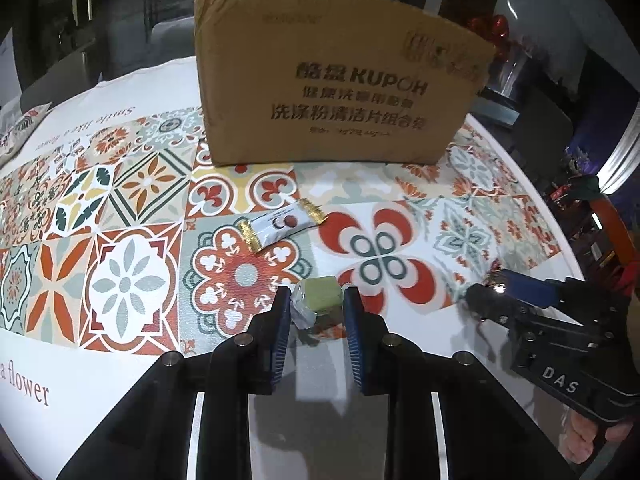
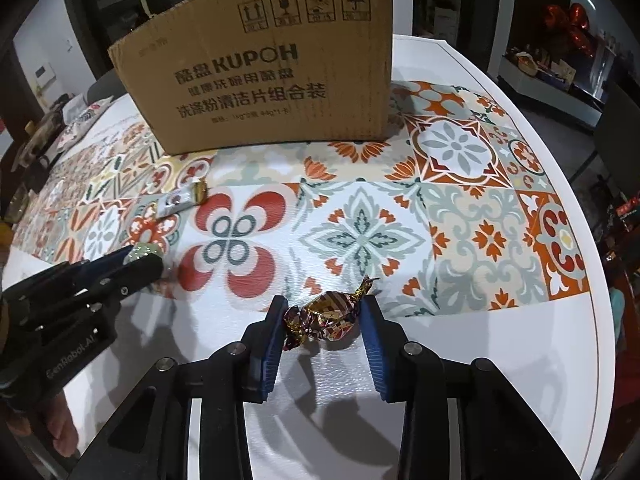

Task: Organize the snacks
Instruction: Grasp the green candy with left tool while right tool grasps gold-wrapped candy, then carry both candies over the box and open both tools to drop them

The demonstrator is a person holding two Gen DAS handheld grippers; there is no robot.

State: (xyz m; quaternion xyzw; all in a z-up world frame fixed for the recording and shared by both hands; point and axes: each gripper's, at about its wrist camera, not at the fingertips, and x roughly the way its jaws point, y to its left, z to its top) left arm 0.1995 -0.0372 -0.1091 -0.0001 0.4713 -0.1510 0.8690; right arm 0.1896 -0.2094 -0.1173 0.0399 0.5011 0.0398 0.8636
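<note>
My left gripper (image 1: 314,300) is shut on a green cube sweet in clear wrap (image 1: 320,295), held just above the patterned tablecloth. It also shows in the right wrist view (image 2: 144,255) with the green sweet (image 2: 141,251) at its tips. My right gripper (image 2: 324,312) is shut on a brown and gold twist-wrapped candy (image 2: 326,314); it shows in the left wrist view (image 1: 494,286) at the right. A white snack bar with gold ends (image 1: 280,225) lies on the cloth, also in the right wrist view (image 2: 180,200). A brown KUPOH cardboard box (image 1: 336,80) stands behind, also in the right wrist view (image 2: 264,68).
The round white table (image 2: 540,360) carries a tiled-pattern cloth (image 1: 132,208). Snack packets (image 1: 18,132) lie at the far left edge. Dark furniture and red balloons (image 2: 568,20) stand beyond the table's right rim.
</note>
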